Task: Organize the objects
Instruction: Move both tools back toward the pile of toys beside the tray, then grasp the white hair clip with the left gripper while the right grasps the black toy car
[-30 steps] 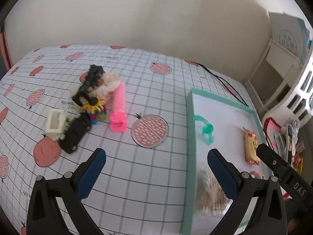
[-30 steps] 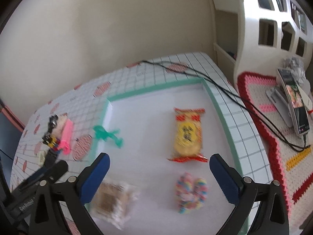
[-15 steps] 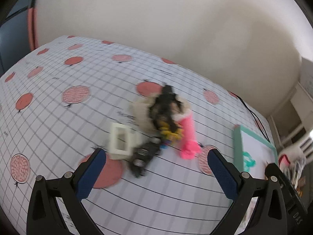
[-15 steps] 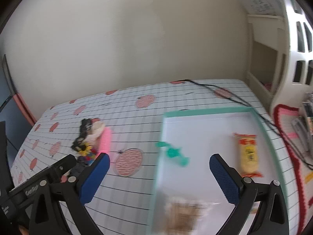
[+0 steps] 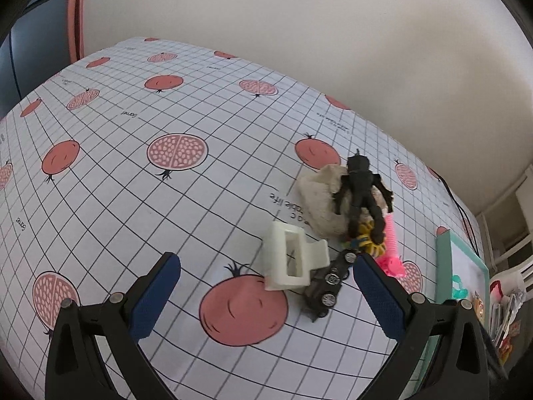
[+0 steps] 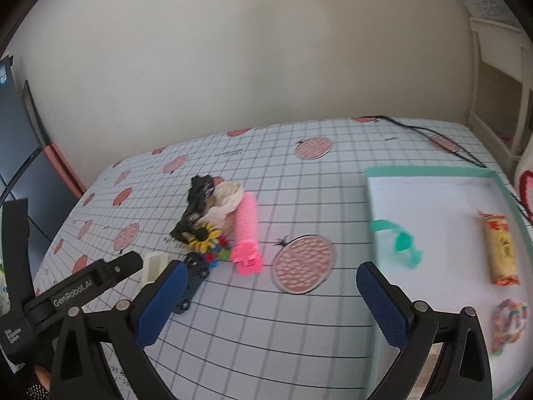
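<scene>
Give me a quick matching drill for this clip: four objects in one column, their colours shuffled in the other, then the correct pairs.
Things:
1. hair roller
2. hair claw clip
3. toy car
4. tray rim

Colours:
A. black
B. teal green
C. pink
D. cream white

Pairs: 1-C, 2-D, 3-A, 4-B
</scene>
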### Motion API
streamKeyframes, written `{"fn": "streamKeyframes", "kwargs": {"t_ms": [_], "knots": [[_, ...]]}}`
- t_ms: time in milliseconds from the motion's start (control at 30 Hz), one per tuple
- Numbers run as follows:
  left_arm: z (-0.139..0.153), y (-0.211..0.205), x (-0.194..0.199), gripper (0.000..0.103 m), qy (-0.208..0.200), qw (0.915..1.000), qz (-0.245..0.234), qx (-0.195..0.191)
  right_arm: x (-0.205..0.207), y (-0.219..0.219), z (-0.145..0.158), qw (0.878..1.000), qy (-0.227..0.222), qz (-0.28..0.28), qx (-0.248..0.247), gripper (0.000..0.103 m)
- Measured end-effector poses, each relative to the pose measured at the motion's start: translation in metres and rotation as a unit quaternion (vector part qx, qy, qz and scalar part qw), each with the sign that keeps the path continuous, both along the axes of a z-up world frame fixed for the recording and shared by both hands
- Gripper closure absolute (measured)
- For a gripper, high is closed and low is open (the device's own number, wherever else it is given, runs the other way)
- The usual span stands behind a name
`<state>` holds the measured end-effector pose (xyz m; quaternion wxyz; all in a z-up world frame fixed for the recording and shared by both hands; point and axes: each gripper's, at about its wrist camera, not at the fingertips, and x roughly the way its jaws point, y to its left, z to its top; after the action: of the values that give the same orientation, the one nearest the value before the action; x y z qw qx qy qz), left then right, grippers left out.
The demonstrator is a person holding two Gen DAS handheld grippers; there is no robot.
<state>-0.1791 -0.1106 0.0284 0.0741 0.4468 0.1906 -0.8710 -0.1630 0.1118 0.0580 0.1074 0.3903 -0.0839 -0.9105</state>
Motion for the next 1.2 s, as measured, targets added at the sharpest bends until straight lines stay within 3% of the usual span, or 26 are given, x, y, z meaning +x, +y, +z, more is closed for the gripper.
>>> {"fn": "streamKeyframes", "kwargs": {"t_ms": [400,900,1200], "knots": [[-0.024,-0.01,-0.016,0.0,-0.035,0.9992,-0.002,0.019,-0.01,-0.052,-0.034,0.998,-0.026,0.041,0.025,0.001],[-0.029,0.001,-0.028,0.0,-0.028,0.9982,-0.047,0.023,-0.017,-0.086,-0.052,0.996,-0.038,0.074,0.033,0.007],[-0.037,0.004,-0.031,0.0,-0.036,0.9979,-0.051,0.015,-0.023,-0.091,-0.063,0.995,-0.057,0.077,0.022,0.012]]}}
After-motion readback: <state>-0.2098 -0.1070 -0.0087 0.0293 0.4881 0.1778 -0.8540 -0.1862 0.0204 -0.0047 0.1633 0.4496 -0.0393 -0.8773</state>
